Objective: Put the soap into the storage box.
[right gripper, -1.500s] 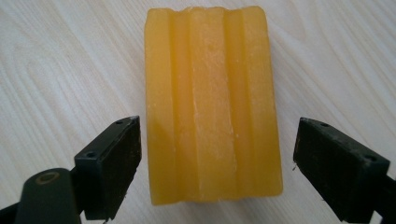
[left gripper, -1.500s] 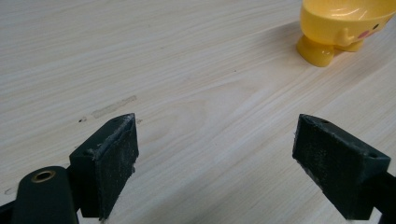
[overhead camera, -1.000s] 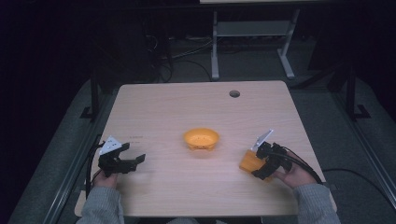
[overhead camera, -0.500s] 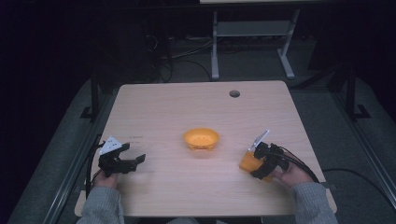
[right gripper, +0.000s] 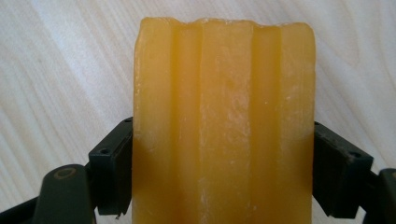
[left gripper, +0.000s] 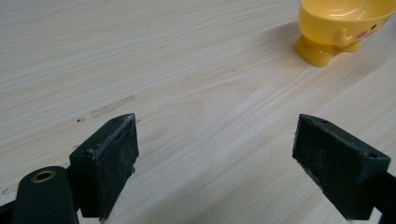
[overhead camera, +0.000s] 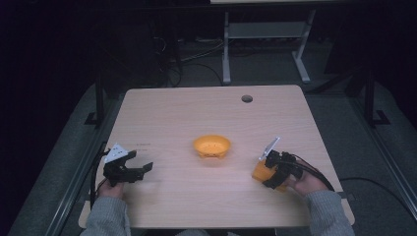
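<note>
Right claw (overhead camera: 269,172) clamped on orange block (right gripper: 224,121) at near right of bench (overhead camera: 172,113), long axis pointing away. Left claw (overhead camera: 140,169) spread apart, empty. Farther, yellow bowl (overhead camera: 211,146) mid-bench, left of block, probably next target.

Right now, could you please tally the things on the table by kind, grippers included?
Bowls: 1, the bowl.
Blocks: 1, the block, between the right gripper's jaws.
Grippers: 2, left gripper and right gripper.
Total: 4.
</note>
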